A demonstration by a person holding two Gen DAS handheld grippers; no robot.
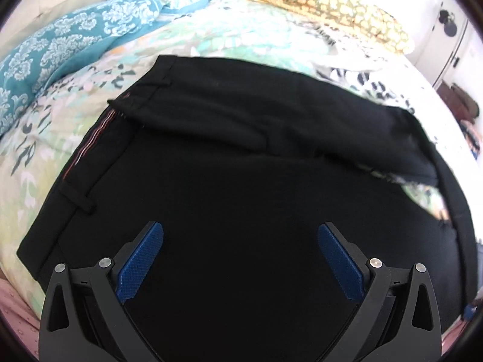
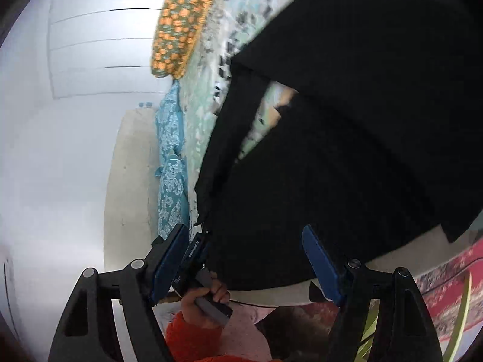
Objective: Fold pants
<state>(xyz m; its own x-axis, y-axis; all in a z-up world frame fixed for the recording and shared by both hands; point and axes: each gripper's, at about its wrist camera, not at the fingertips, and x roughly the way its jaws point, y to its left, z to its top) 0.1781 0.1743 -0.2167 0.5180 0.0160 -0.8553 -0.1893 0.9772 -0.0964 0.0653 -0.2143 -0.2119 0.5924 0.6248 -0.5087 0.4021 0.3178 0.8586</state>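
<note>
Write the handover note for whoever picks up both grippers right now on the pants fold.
Left gripper: open, nothing between its pads, hovering over the pants.
Right gripper: open, holding nothing, rolled sideways at the bed's edge; the person's hand on the other gripper's handle shows in its view.
Pants: black, flat on the floral bedspread, waistband to the left, one layer already folded over across the top.
Done: a first fold looks laid.
Left: the right edge looks uneven, with bedspread showing through a gap; probably tidy that, then fold again.
</note>
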